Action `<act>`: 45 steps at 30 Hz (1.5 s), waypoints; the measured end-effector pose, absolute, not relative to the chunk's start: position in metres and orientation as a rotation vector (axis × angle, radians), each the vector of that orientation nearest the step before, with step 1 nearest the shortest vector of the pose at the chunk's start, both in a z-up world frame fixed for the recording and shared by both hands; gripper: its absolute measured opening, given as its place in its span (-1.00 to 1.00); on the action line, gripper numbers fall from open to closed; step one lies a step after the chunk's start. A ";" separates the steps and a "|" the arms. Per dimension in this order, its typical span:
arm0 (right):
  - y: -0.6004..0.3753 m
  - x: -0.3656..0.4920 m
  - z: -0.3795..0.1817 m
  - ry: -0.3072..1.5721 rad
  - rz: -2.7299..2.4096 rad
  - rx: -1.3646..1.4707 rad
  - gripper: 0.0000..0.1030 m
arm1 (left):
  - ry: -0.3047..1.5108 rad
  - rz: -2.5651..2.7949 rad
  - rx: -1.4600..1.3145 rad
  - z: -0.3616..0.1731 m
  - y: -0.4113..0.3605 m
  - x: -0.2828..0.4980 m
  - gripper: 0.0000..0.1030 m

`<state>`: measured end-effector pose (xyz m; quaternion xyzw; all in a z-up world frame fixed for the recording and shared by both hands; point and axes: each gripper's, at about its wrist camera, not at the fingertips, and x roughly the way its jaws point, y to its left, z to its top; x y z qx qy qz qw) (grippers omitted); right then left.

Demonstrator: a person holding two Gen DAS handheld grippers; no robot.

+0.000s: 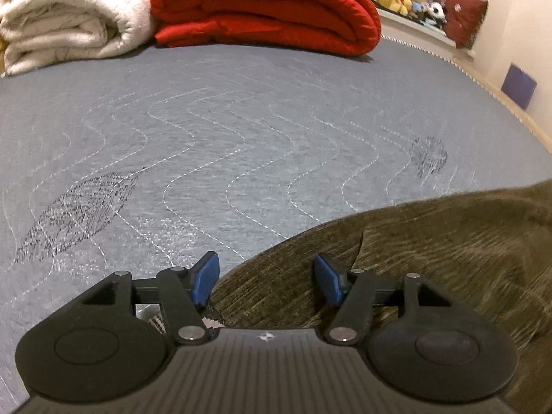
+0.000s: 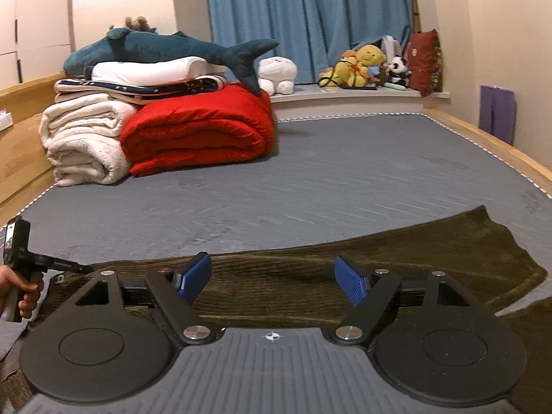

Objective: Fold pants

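Right wrist view: dark olive-brown corduroy pants (image 2: 345,269) lie spread flat across the lower half of the frame, on a grey quilted mattress (image 2: 345,179). They run from the lower left edge to a hem at the right, where one leg end (image 2: 510,262) points toward the right edge. Laid out flat like this, the cloth looks ready for a fold.

The right tool (image 2: 272,277) hovers just above the pants at bottom centre, its blue pads (image 2: 193,276) standing apart with only cloth showing below them; it is released and grips nothing. At the far left edge a hand (image 2: 17,293) holds the other tool's handle over the pants' left end.

In the left wrist view, the pants (image 1: 431,258) fill the lower right, their curved edge running from bottom centre up to the right edge. The left tool (image 1: 265,279) sits at bottom centre, right over that edge: one blue pad is over bare mattress, the other over cloth. Its jaws are apart and clamp nothing, probably lining up to pinch the edge.

Farther off, at the upper left of both views, a folded red quilt (image 2: 200,131) sits beside a rolled cream blanket (image 2: 82,141). Stuffed toys (image 2: 365,62) line a ledge at the upper right, before a blue curtain (image 2: 310,17).
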<state>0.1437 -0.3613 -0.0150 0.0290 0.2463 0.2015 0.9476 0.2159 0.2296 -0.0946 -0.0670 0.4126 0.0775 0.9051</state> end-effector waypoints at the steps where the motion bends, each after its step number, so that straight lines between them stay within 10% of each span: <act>1: -0.365 0.143 -0.016 0.505 0.400 0.063 0.56 | 0.852 0.158 -0.124 -0.096 0.227 0.217 0.30; 3: -0.372 0.142 -0.017 0.511 0.388 0.067 0.56 | 0.858 0.154 -0.110 -0.096 0.225 0.220 0.26; 7: -0.383 0.139 -0.018 0.513 0.362 0.064 0.56 | 0.868 0.108 -0.067 -0.090 0.216 0.223 -0.72; 10: -0.394 0.139 -0.017 0.505 0.337 0.064 0.56 | 0.855 0.108 0.031 -0.083 0.201 0.220 -0.86; 22: -0.480 0.150 0.004 0.390 0.060 0.233 0.56 | 0.591 -0.256 0.297 0.024 0.143 0.082 -0.90; 30: -0.534 0.159 -0.016 0.460 -0.067 0.507 0.56 | 0.952 -0.622 0.364 -0.037 0.131 0.016 -1.00; 37: -0.544 0.171 -0.039 0.548 -0.109 0.686 0.55 | 0.728 -0.501 0.171 0.022 0.119 0.032 -0.57; 45: -0.526 0.190 -0.057 0.585 -0.081 0.687 -0.29 | 0.838 -0.411 0.298 -0.026 0.038 0.077 -0.57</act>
